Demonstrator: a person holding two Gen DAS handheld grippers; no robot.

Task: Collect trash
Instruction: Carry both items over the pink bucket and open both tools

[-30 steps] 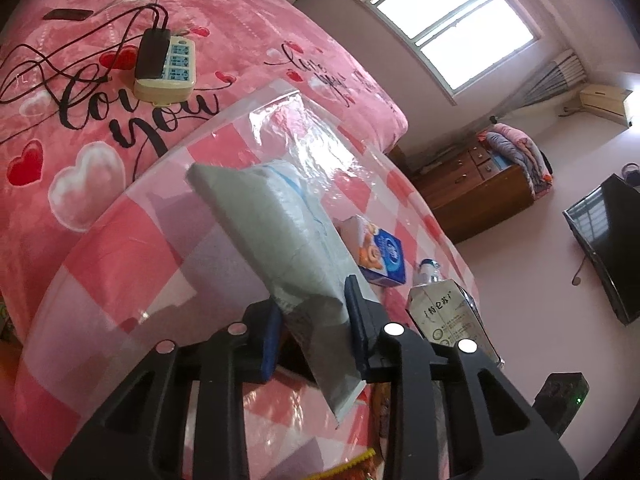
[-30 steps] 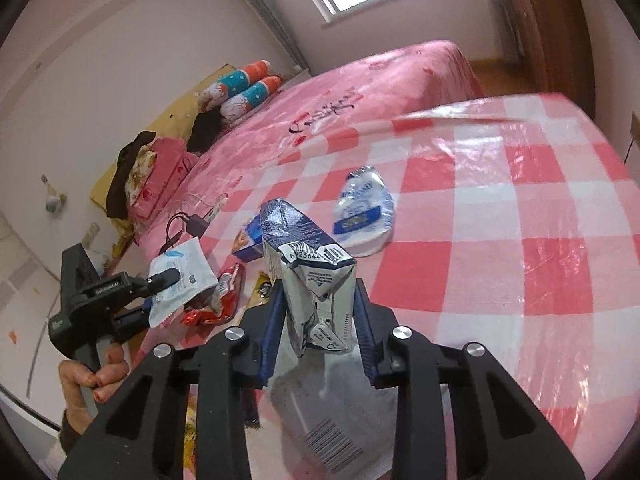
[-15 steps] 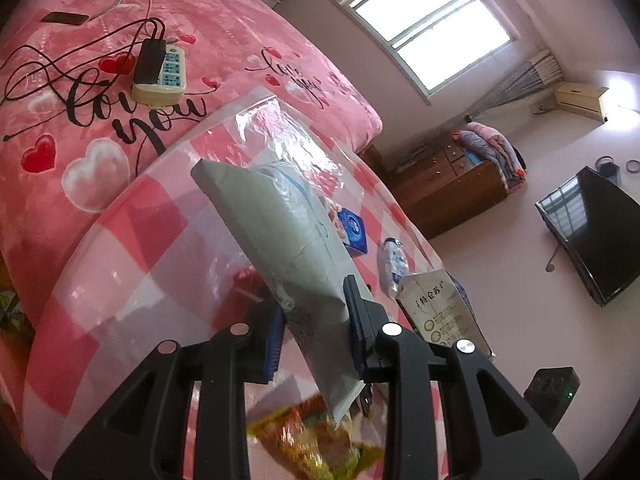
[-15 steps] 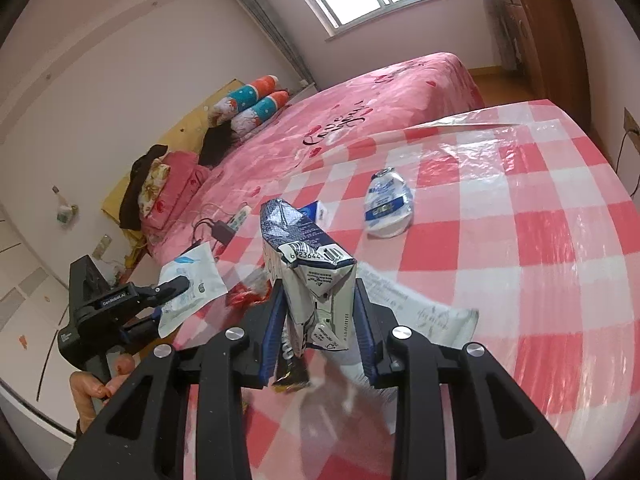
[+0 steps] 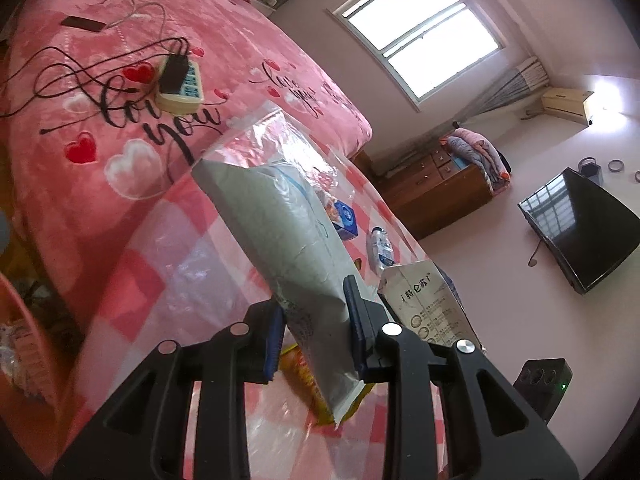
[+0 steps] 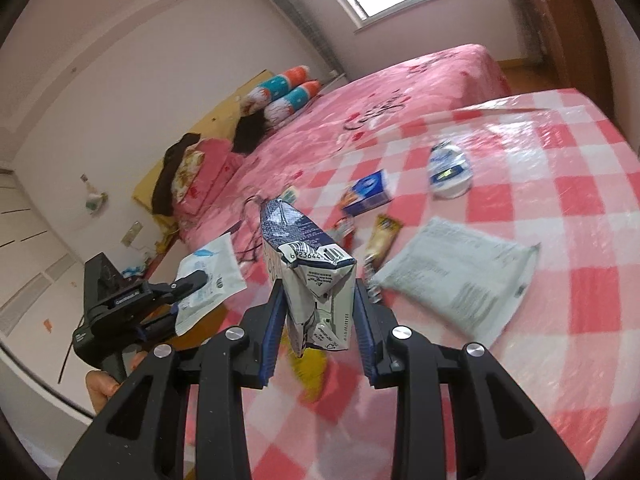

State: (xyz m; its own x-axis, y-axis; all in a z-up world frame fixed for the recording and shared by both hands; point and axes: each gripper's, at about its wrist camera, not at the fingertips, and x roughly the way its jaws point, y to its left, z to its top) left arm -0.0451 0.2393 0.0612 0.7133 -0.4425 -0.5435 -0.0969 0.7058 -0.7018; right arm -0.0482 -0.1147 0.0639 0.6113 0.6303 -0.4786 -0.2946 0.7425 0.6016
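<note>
Both loads lifted clear, table dropping away below.
Left gripper [image 5: 314, 334] pinches white pouch [image 5: 280, 232]; right gripper [image 6: 318, 330] clamps crushed carton [image 6: 310, 276]; probably heading binward.

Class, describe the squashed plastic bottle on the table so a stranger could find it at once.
Start at the red-and-white checked tablecloth beside the pink bed. Towards its far side lies a small blue cardboard box; just right of it is the flattened clear plastic bottle with a blue label. It alone is see-through and rounded.
</note>
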